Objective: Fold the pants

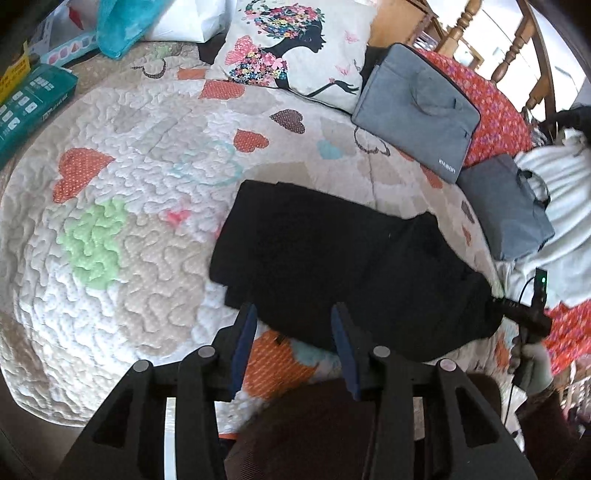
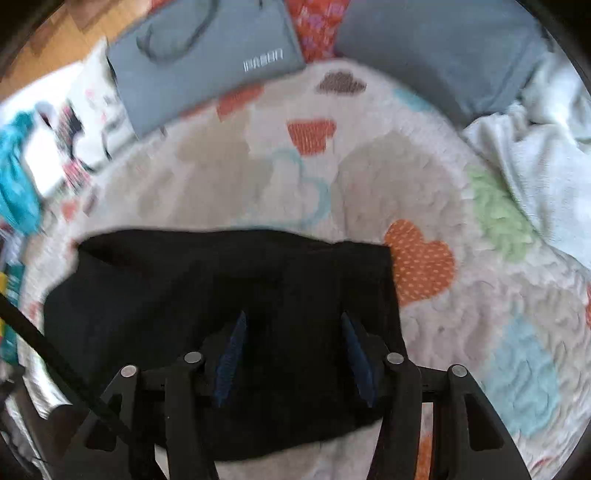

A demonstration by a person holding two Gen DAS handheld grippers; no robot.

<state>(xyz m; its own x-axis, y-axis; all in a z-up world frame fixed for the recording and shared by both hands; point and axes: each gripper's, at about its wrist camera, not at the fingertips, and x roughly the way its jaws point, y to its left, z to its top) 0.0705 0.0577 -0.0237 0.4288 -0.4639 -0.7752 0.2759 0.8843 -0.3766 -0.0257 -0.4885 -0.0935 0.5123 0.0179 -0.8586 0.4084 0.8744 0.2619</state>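
Observation:
Black pants (image 1: 343, 266) lie folded in a compact bundle on a quilted bedspread (image 1: 122, 240) with heart patches. My left gripper (image 1: 295, 314) is open and empty, its blue-padded fingers (image 1: 245, 332) hovering at the near edge of the bundle. In the right wrist view the pants (image 2: 207, 291) fill the lower middle. My right gripper (image 2: 293, 321) is open above them, holding nothing. The right gripper also shows in the left wrist view (image 1: 524, 314) at the pants' right end, held by a gloved hand.
A printed pillow (image 1: 295, 48) and a grey laptop bag (image 1: 417, 110) lie at the far side. A second grey bag (image 1: 506, 206) and a white blanket (image 1: 565, 206) are at the right. Boxes (image 1: 26, 107) and a teal bag (image 1: 125, 22) sit at the left.

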